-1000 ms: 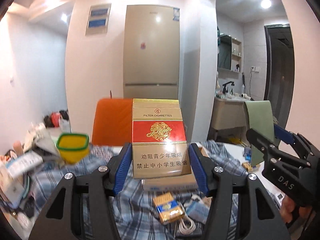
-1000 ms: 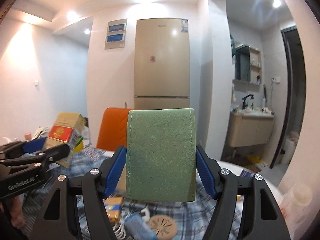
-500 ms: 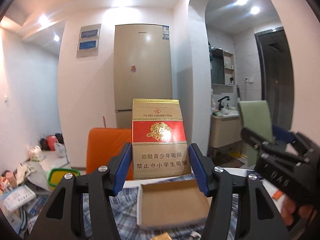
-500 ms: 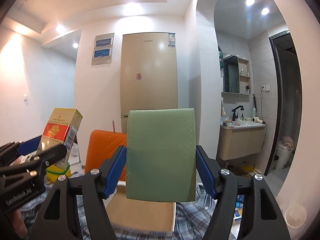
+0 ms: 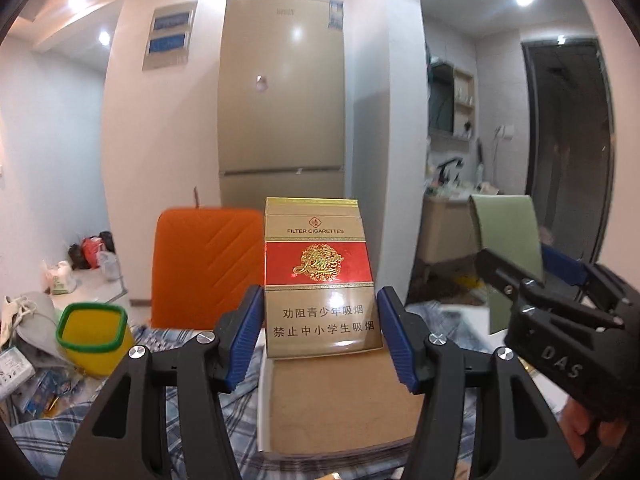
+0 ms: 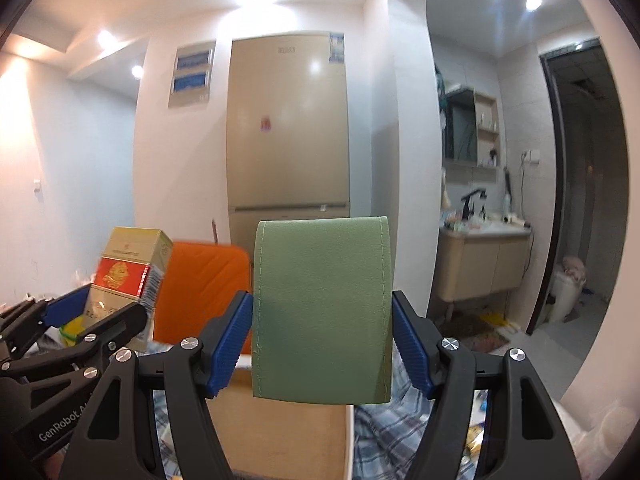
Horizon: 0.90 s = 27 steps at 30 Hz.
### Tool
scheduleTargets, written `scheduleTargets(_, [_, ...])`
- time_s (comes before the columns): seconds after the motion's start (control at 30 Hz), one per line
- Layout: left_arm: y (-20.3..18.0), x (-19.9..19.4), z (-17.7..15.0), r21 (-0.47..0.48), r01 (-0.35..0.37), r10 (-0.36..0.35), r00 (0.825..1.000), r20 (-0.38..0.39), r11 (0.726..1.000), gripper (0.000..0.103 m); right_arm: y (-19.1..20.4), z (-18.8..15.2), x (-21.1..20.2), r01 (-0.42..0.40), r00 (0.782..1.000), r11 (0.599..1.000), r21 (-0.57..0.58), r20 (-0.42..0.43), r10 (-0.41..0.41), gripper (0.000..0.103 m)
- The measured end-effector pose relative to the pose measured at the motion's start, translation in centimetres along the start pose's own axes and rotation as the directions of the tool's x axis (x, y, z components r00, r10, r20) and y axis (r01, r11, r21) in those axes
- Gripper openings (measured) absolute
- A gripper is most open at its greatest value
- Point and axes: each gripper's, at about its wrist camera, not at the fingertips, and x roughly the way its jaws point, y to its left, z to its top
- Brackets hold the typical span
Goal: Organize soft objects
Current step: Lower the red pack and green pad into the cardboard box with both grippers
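A gold and red cigarette pack (image 5: 320, 272) stands upright between the blue pads of my left gripper (image 5: 319, 320), which is shut on its sides. My right gripper (image 6: 322, 320) is shut on a green stitched soft pouch (image 6: 322, 304), also upright. Both loads hang just above an open cardboard box (image 5: 340, 408) lying on the plaid cloth. The box (image 6: 288, 432) shows a bare brown floor. In the left wrist view the right gripper (image 5: 536, 272) and its pouch (image 5: 508, 236) are close on the right. In the right wrist view the left gripper (image 6: 94, 312) and its pack (image 6: 128, 264) are at the left.
The table is covered by a blue plaid cloth (image 5: 240, 400). A yellow tub with a green rim (image 5: 94, 336) and loose clutter sit at the left. An orange chair back (image 5: 204, 268) rises behind the table, and a tall fridge (image 5: 282, 100) stands beyond. A hand (image 5: 580, 432) grips the right tool.
Both grippers have travelled across the table with their loads. The cardboard box now lies right under them, and the small items on the cloth have left view. Both grips are unchanged.
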Motion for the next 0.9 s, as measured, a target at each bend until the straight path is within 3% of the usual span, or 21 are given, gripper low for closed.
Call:
scheduleTargets(0.13, [1.0, 3.0, -2.1, -0.018, 0.004, -0.006, 0.992, -0.129, 1.000, 0.056, 0.5, -2.2, 3.4, -0.009, 0.996, 1.000, -0.018, -0.091, 0.008, 0.071])
scheduleTargets(0.23, [1.6, 4.5, -3.5, -0.033, -0.011, 0.005, 0.983, -0.183, 0.999, 0.056, 0.8, -4.2, 5.4, -0.025, 0.986, 1.000, -0.016, -0.163, 0.022, 0.071])
scheduleTargets(0.33, [1.5, 5.6, -4.6, -0.008, -0.029, 0.027, 0.977, -0.213, 1.000, 0.056, 1.2, -6.5, 7.1, -0.036, 0.971, 0.999, -0.022, -0.238, 0.030, 0.071])
scheduleTargets(0.47, [1.9, 7.4, -6.5, -0.052, 0.006, -0.019, 0.963, -0.267, 0.999, 0.056, 1.8, -8.6, 8.6, -0.043, 0.955, 0.998, -0.046, -0.295, 0.027, 0.071])
scheduleTargets(0.67, [1.5, 9.2, -8.1, -0.026, -0.024, 0.015, 0.946, -0.325, 0.999, 0.056, 1.1, -10.9, 10.8, -0.060, 0.924, 0.998, -0.004, -0.380, 0.054, 0.071])
scheduleTargets(0.9, [1.6, 9.8, -8.4, -0.027, -0.022, 0.011, 0.937, -0.348, 0.999, 0.056, 1.2, -12.6, 12.0, -0.053, 0.905, 0.998, -0.023, -0.423, 0.038, 0.071])
